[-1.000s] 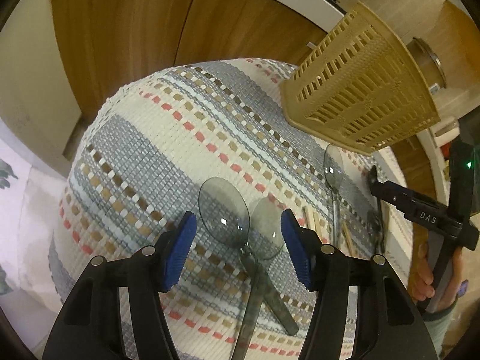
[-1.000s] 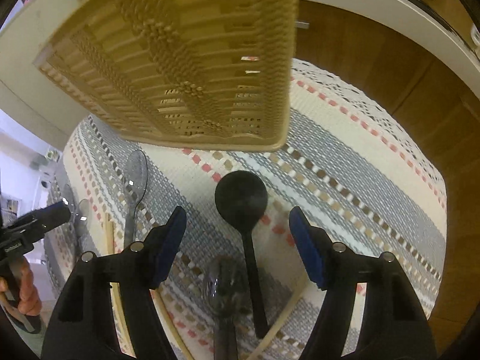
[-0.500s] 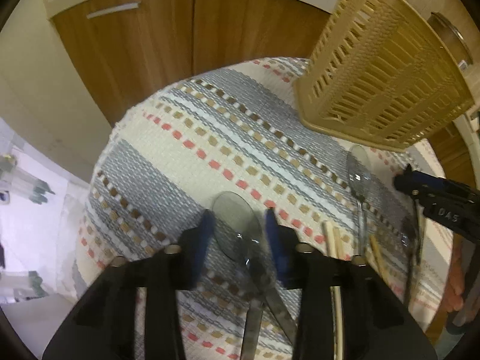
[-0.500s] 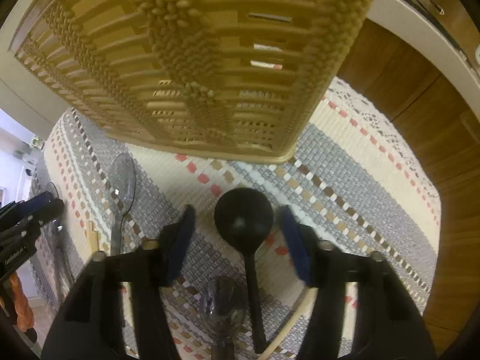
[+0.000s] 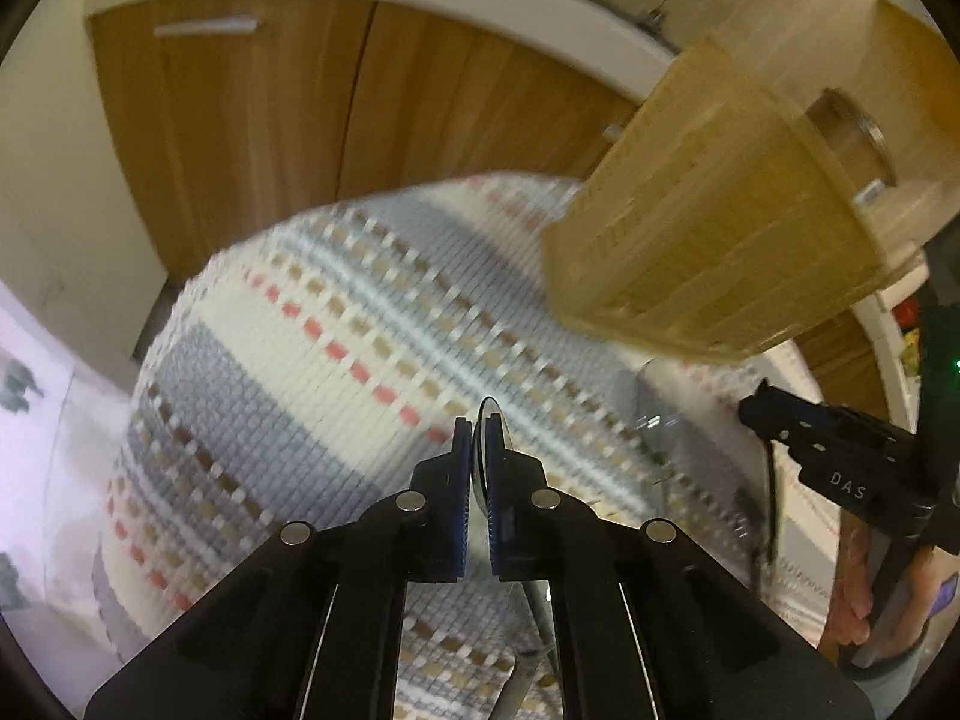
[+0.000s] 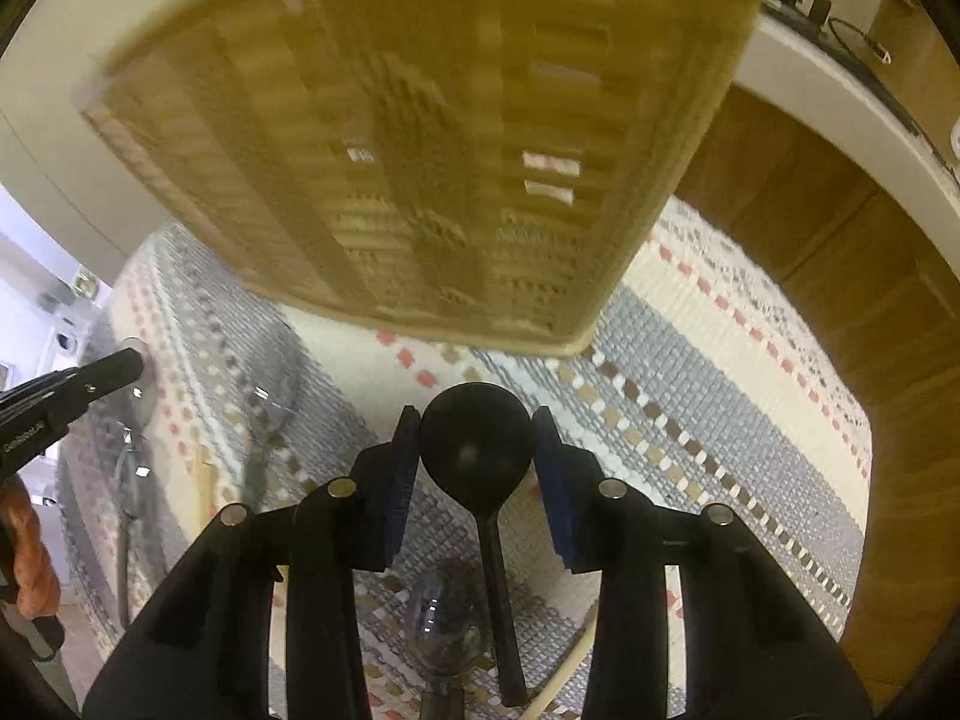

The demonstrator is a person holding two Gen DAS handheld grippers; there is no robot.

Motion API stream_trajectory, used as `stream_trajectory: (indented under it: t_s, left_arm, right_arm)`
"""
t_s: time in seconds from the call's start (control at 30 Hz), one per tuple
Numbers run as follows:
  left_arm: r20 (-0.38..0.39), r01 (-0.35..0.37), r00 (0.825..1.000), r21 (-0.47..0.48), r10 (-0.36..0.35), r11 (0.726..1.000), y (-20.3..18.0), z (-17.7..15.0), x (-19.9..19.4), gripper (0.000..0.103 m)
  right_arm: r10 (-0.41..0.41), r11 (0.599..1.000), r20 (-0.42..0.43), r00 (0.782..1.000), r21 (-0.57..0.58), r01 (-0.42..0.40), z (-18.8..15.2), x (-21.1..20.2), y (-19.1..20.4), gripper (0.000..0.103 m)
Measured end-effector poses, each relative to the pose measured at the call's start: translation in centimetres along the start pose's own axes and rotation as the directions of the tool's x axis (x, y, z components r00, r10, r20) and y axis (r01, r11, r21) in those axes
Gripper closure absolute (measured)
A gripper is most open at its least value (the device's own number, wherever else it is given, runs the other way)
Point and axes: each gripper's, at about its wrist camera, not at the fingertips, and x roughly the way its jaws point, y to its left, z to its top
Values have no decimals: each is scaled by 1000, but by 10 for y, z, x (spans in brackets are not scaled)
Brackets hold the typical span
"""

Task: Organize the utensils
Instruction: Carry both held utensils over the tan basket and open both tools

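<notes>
My left gripper [image 5: 477, 480] is shut on a clear grey plastic spoon [image 5: 487, 420], its bowl held edge-on between the blue pads above the striped woven mat [image 5: 312, 372]. My right gripper [image 6: 477, 462] is closed on the bowl of a black spoon [image 6: 474, 444], both pads touching its sides. A tan slotted utensil basket [image 6: 420, 138] stands just beyond it, and shows at the right in the left wrist view [image 5: 720, 240].
Another clear spoon [image 6: 441, 612] and a pale chopstick [image 6: 570, 660] lie under the right gripper. More clear spoons [image 6: 270, 402] lie to its left. Wooden cabinet doors [image 5: 252, 138] stand behind the mat. The right gripper shows in the left view [image 5: 840, 462].
Both grippers closed: the left one onto the clear spoon, now turned edge-on and lifted; the right one onto the black spoon's bowl. The views shifted, with motion blur.
</notes>
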Motion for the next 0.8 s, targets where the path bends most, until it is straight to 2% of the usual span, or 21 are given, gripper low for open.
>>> stream_trajectory:
  t_s: [0.13, 0.23, 0.3, 0.33, 0.37, 0.4, 0.47, 0.5, 0.53, 0.67, 0.77, 0.8]
  left_arm:
    - [133, 36, 990, 48, -42, 998, -14, -1, -31, 100]
    - [273, 43, 960, 106, -70, 993, -32, 5, -68, 100]
    - [355, 38, 931, 139, -86, 990, -46, 8, -89, 100]
    - [417, 32, 904, 163, -98, 986, -55, 12, -104, 100]
    - [445, 26, 890, 173, -102, 985, -54, 14, -117, 100]
    - [491, 8, 866, 188, -100, 982, -62, 19, -127, 100]
    - [547, -13, 830, 216, -110, 976, -74, 26, -141, 100]
    - [566, -27, 817, 226, -109, 974, -80, 28, -147, 100]
    - [595, -56, 797, 247, -106, 967, -91, 35, -152, 100]
    - [656, -98, 744, 289, -123, 952, -117, 57, -166, 100]
    - [692, -117, 709, 301, -132, 946, -127, 73, -168, 100]
    - [710, -129, 692, 305, -135, 943, -132, 79, -166, 100]
  right_arm:
    - [74, 997, 125, 989, 30, -78, -1, -33, -5, 68]
    - [121, 991, 228, 966, 30, -132, -3, -62, -12, 68]
    - [130, 990, 310, 942, 12, -140, -4, -82, -11, 68]
    - [134, 990, 343, 930, 5, -144, -4, -91, -12, 68]
    - [143, 988, 385, 912, -3, -153, -3, -101, -11, 68]
    - [150, 987, 409, 900, -8, -161, 1, -111, -13, 68]
    - [167, 984, 464, 870, -17, -179, 7, -130, -14, 68]
    - [173, 982, 497, 850, -21, -188, 10, -139, -15, 68]
    - [181, 980, 528, 830, -23, -199, 14, -146, -16, 68]
    - [176, 976, 641, 747, -16, -216, 34, -177, -23, 68]
    - [155, 976, 687, 710, 5, -218, 57, -180, -33, 68]
    - [137, 978, 703, 698, 18, -209, 66, -180, -37, 68]
